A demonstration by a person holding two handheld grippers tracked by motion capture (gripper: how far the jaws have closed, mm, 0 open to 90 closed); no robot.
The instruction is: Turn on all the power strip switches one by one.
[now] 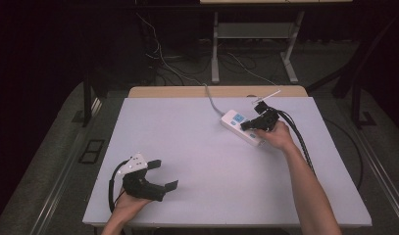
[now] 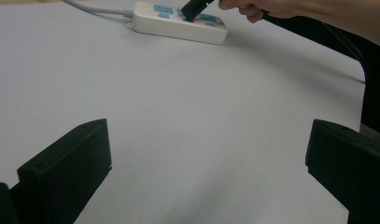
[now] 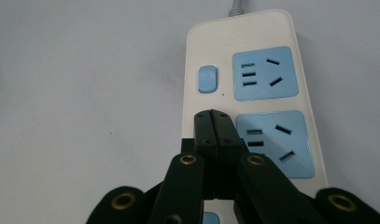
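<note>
Scene: white power strip on a pale table, grey cord leading off the far edge.
Right gripper: jaws pressed together with nothing between them, tips poised over the strip's top face.
Strip position: directly under and ahead of the right tips; in the right gripper view the closed tips sit beside the lower blue socket, with the small blue switch just beyond them. A second socket lies further ahead, toward the cord end.
Left gripper: jaws spread wide, empty, resting on the table near the person's edge, well apart from the strip, which lies far ahead of it.
Work in hand (judgement): closed tips used as a poker, likely to press the switch.
Done: tips brought to the strip, jaws shut for pressing.
Left: switch is ahead of the tips, so the press itself looks not yet made.
Hard to make out: whether the tips actually touch the strip's casing or hover just above; switch state unreadable.
Cut off: near end of the strip hidden behind the right gripper's arms; another blue patch peeks between them.
</note>
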